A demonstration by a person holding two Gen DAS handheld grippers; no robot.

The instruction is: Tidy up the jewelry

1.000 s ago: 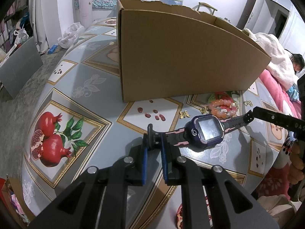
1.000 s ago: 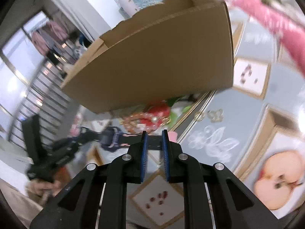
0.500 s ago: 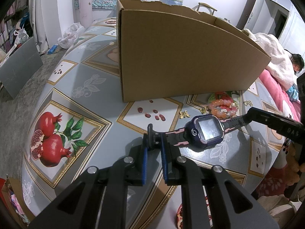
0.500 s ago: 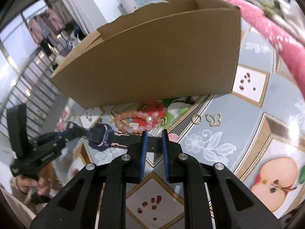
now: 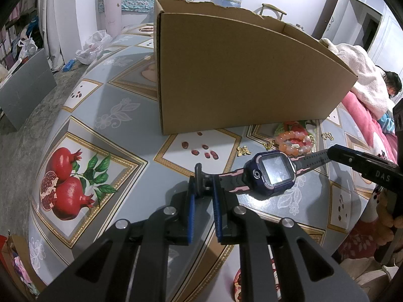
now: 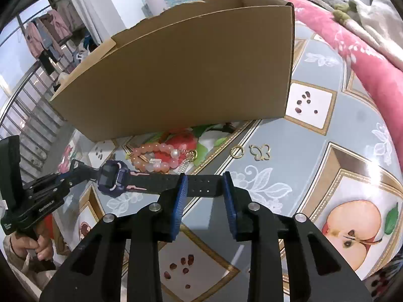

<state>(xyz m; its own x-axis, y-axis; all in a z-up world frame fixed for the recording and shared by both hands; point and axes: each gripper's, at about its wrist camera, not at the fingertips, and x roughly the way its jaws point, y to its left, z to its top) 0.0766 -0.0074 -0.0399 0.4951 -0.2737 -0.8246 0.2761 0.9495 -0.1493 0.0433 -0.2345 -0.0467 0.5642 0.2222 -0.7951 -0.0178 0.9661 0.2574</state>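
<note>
A purple smartwatch [image 5: 273,173] with a black and pink strap hangs level above the table. My left gripper [image 5: 202,186] is shut on its buckle end. My right gripper [image 6: 204,183] is at the other end. Its jaws are opening, and the perforated strap tip [image 6: 201,188] lies between the blue pads without being pressed. A tall cardboard box [image 5: 239,75] stands behind the watch. In front of the box lie a pink bead bracelet [image 6: 156,158], a gold ring [image 6: 236,151] and a gold butterfly charm [image 6: 260,152]. Another small gold charm [image 5: 243,150] lies left of the bracelet.
The table wears a grey cloth [image 5: 121,115] printed with fruit. Its edge curves off at the left, above a concrete floor holding a grey board [image 5: 25,88]. A pink blanket [image 6: 365,50] borders the right side, where a person [image 5: 391,85] lies.
My right gripper's jaws have spread apart around the strap tip, and its view has swung to face the box more squarely. The left gripper and the watch have stayed put.
</note>
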